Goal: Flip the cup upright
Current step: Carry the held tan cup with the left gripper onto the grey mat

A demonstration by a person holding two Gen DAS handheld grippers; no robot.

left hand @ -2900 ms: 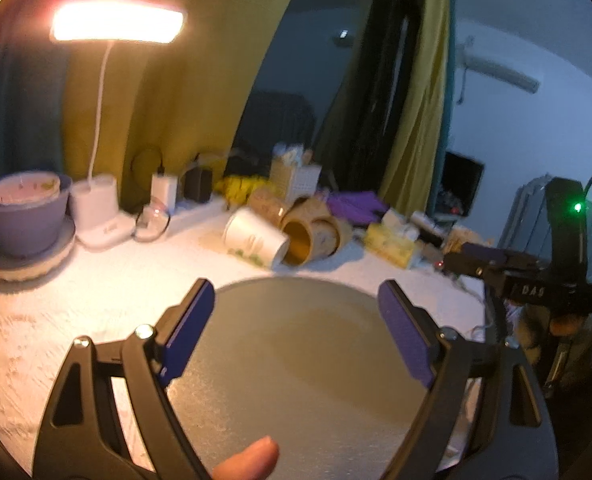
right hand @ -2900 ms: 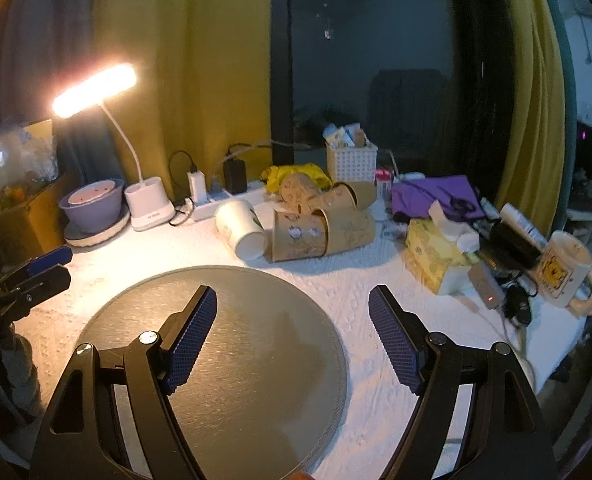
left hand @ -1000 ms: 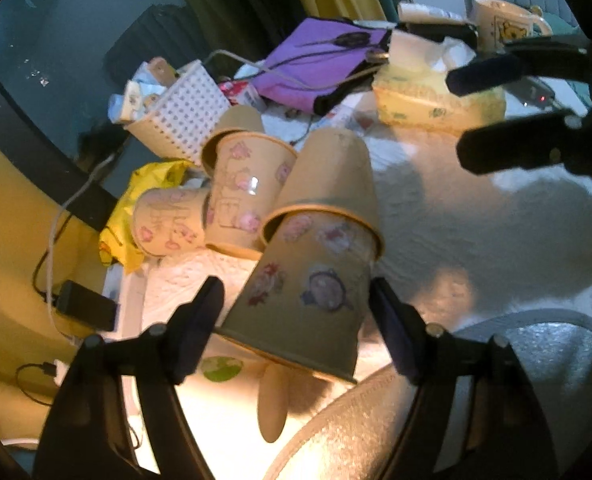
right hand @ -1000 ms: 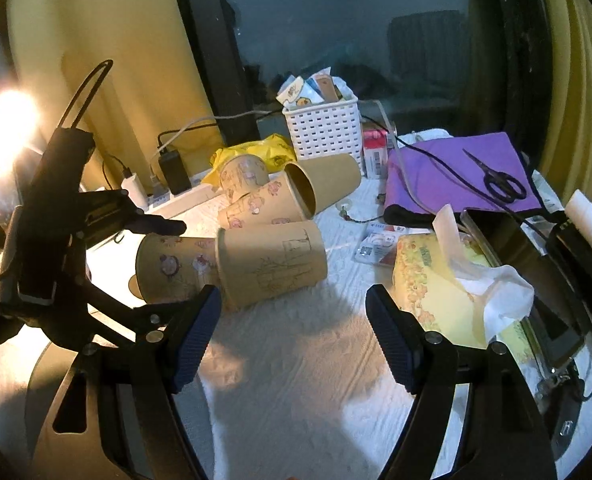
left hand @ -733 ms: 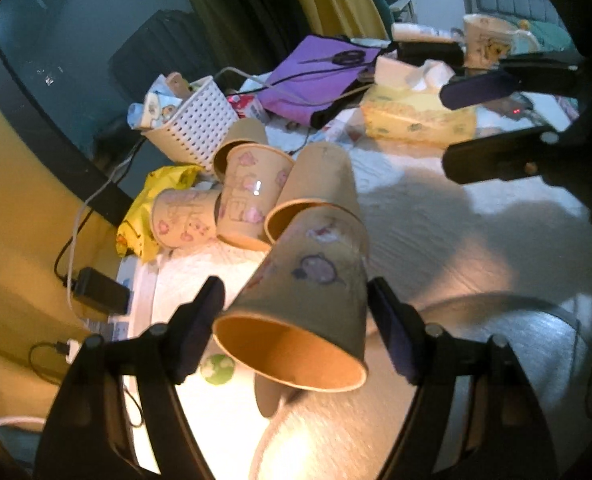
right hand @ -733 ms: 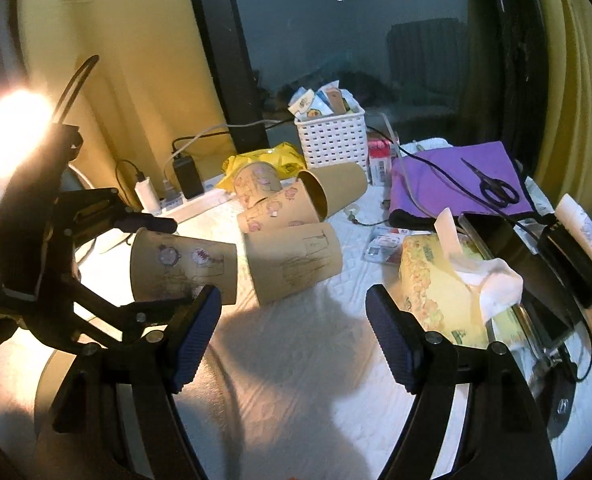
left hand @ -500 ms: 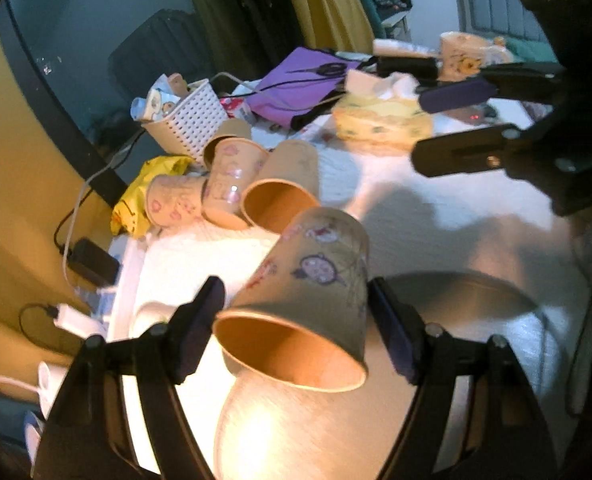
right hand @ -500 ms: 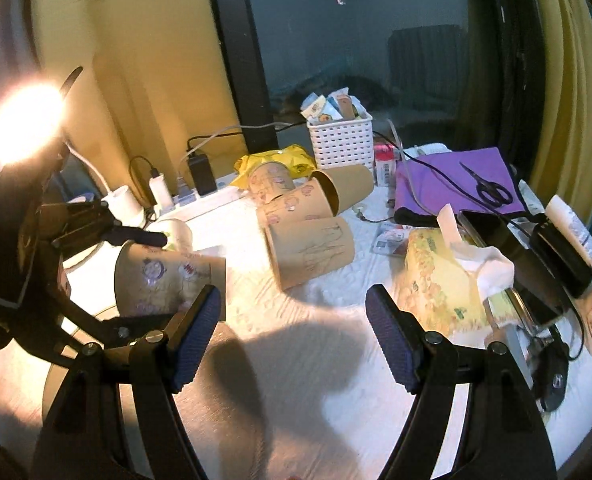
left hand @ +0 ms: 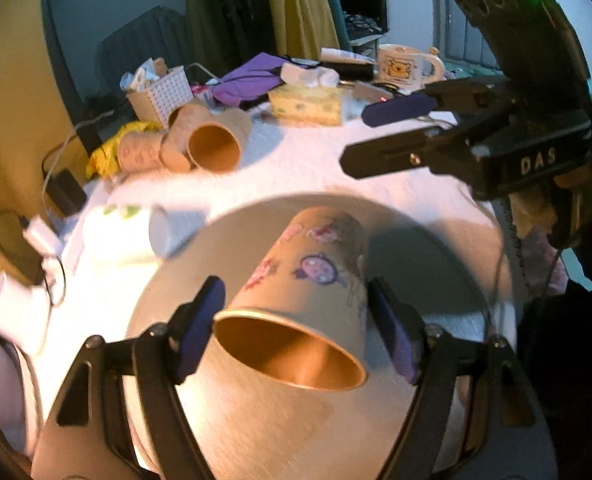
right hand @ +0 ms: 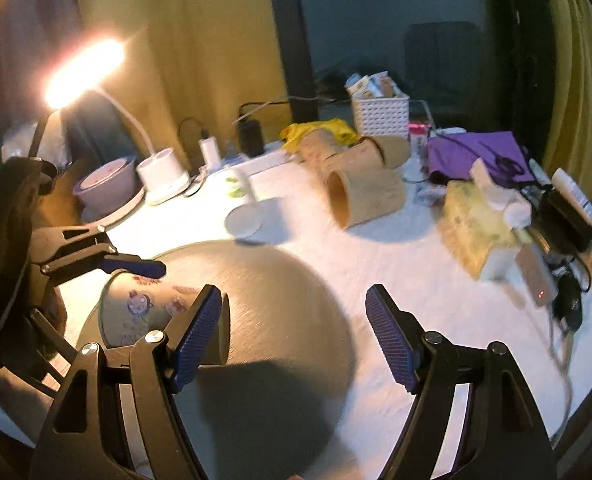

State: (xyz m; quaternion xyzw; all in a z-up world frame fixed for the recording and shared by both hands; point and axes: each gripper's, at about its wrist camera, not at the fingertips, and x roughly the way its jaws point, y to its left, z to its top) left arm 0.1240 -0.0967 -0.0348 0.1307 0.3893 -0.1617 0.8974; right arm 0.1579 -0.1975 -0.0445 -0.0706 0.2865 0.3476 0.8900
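Kraft-brown paper forms the cup [left hand: 307, 276], printed with small cartoon figures and clamped between the blue-padded jaws of the left gripper [left hand: 296, 320]. In the left wrist view it fills the lower centre of the frame, tilted with its open mouth toward the camera and its closed base pointing away and upward. It hangs over a round grey metal tray [left hand: 435, 240]; whether it touches the tray cannot be told. The grip sits across the cup's sides near the rim, which likely lets a wrist turn bring the mouth upward.

In the right wrist view the same cup appears at lower left, partly behind the right gripper's own near finger. The right gripper [right hand: 296, 328] carries nothing, its jaws spread wide apart over the tray, probably waiting close by to steady the cup if needed.

On the white-clothed counter [right hand: 415, 280], toward the upper middle of that view, several more brown cups [right hand: 359, 196] lie on their sides in a loose cluster beside a toppled white cup [right hand: 242, 204]. A lit desk lamp [right hand: 84, 72] glows at upper left, and a yellow tissue box [right hand: 475, 224] sits at the right.

The flip looks under way, not finished.
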